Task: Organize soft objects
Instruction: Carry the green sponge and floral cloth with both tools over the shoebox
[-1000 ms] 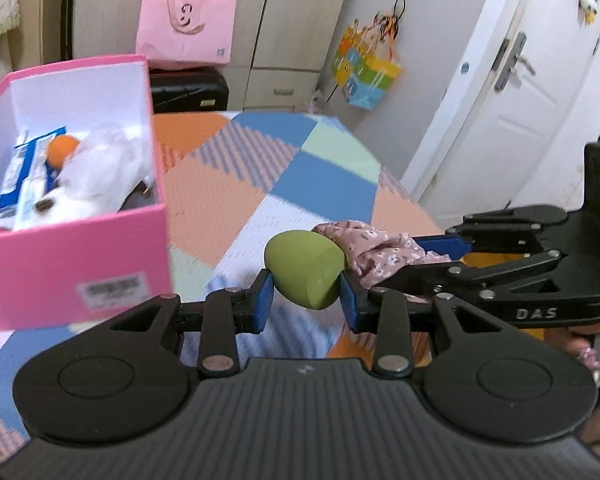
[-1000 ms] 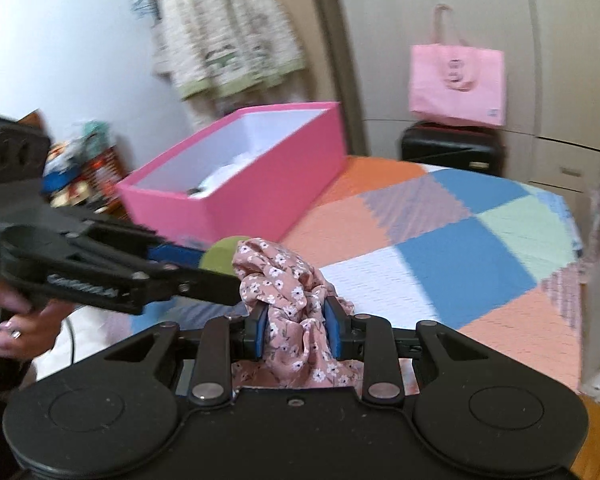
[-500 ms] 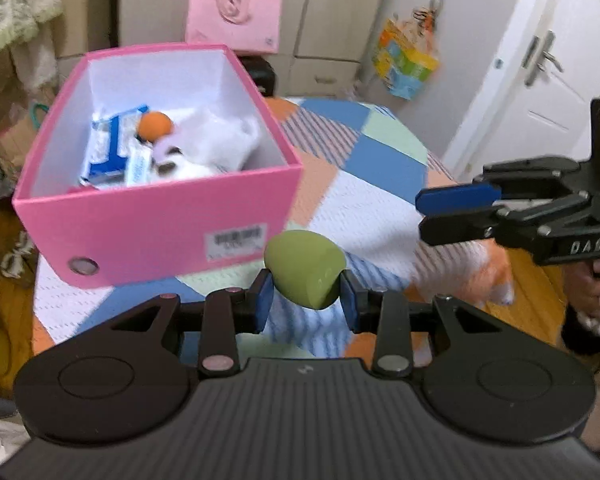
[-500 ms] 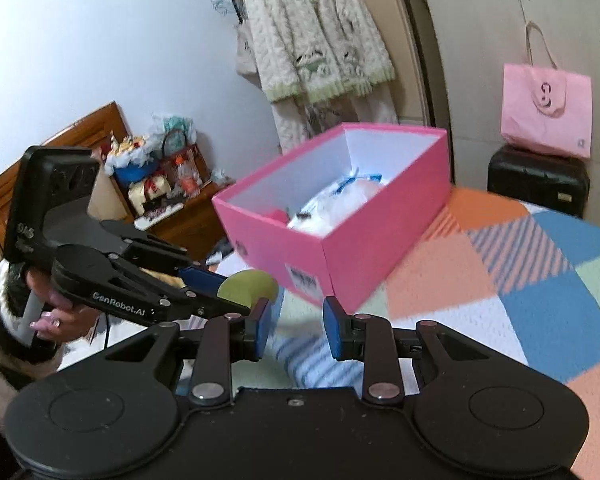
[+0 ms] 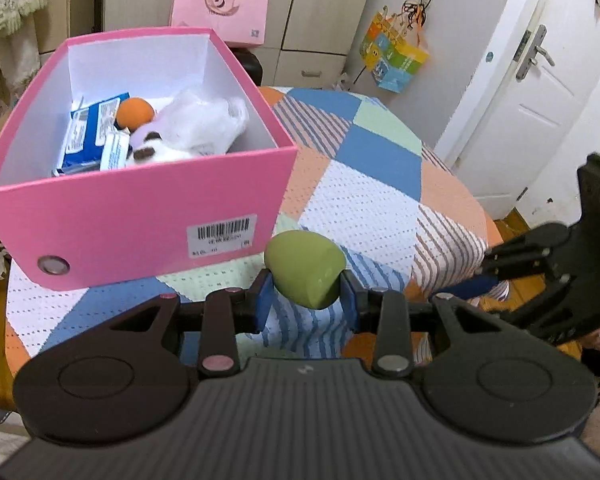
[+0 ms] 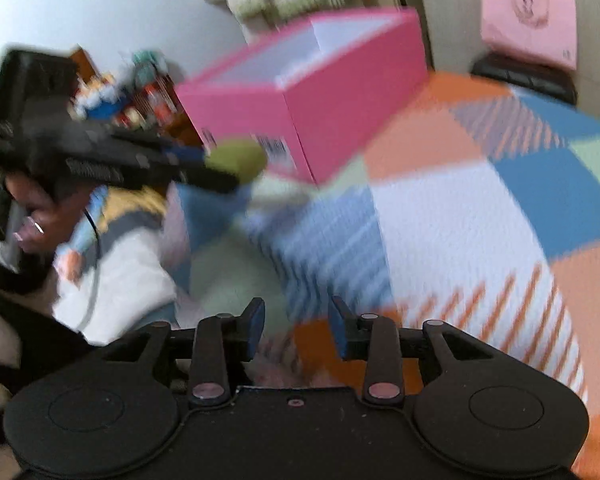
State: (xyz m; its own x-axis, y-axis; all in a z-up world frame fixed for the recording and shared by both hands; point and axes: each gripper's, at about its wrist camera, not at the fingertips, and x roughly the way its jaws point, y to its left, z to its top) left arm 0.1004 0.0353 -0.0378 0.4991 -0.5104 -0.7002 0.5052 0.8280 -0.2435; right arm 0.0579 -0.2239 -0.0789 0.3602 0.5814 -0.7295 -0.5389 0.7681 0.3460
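My left gripper (image 5: 305, 304) is shut on a green egg-shaped sponge (image 5: 305, 268), held above the quilt in front of the pink box (image 5: 140, 204). The box holds an orange ball (image 5: 136, 112), a white plastic bag (image 5: 204, 120) and blue packets (image 5: 88, 132). My right gripper (image 6: 296, 332) is open and empty, low over the quilt's near edge; it shows at the right of the left wrist view (image 5: 472, 284). A bit of pink floral cloth (image 6: 284, 372) lies just under its jaws. The right wrist view is blurred and shows the sponge (image 6: 236, 160) in the left gripper (image 6: 204, 164).
A patchwork quilt (image 5: 380, 184) covers the round-edged surface. A pink bag (image 5: 220, 8) stands on a black case behind the box. A white door (image 5: 540, 92) is at the right. Wooden floor (image 5: 512, 228) lies beyond the quilt's right edge.
My right gripper let go of the floral cloth, opened and drew back low toward the quilt's edge. My left gripper rose with the sponge and now faces the box.
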